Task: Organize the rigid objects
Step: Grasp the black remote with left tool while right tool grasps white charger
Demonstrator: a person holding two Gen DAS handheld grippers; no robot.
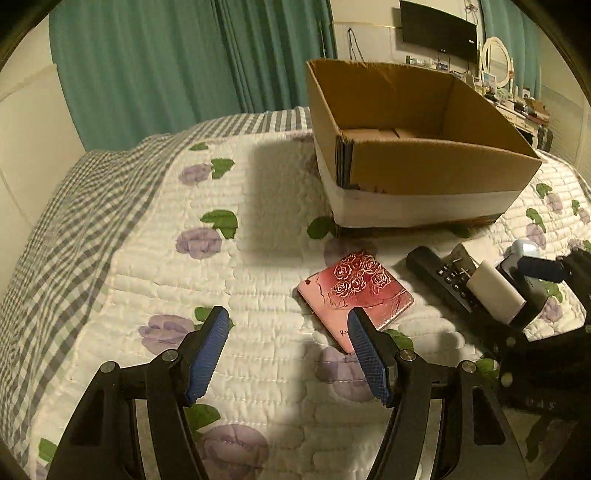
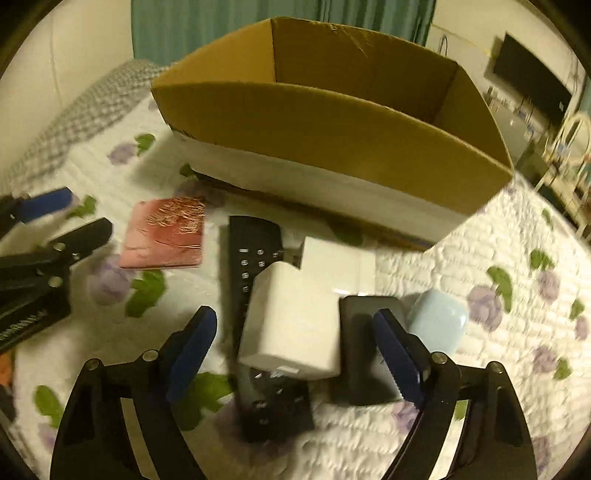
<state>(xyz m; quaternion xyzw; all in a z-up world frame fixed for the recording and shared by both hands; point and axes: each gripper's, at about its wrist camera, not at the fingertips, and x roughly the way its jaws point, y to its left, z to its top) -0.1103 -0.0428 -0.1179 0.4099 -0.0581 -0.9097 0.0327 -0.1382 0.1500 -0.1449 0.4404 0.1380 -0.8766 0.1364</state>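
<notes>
Surroundings: I see a white quilted bedspread with purple roses and green leaves (image 1: pixel 269 266), teal curtains (image 1: pixel 166 66) behind it, and a black wall screen (image 1: pixel 437 31) at the far right
Container: an open brown cardboard box with a white band round its base (image 1: pixel 424 170) stands on the bedspread beyond all the loose items
Obstruction: my right gripper's view is motion-blurred; in it a white rectangular charger block (image 2: pixel 295 321) lies across a long black remote control (image 2: pixel 255 280), covering its middle
Neighbours: a dark grey flat rectangular pack (image 2: pixel 365 343) lies just right of the charger, and a pale blue rounded case (image 2: pixel 437 321) just beyond that
Left gripper (image 1: pixel 288 328): fingers apart, holding nothing
Pink item: a pink rose-patterned flat case (image 1: pixel 356 295) lies flat on the bedspread, its near corner just behind my left gripper's right finger, mostly outside the gap
Right gripper (image 2: pixel 295 332): fingers apart, nothing clamped; the charger sits between them
</notes>
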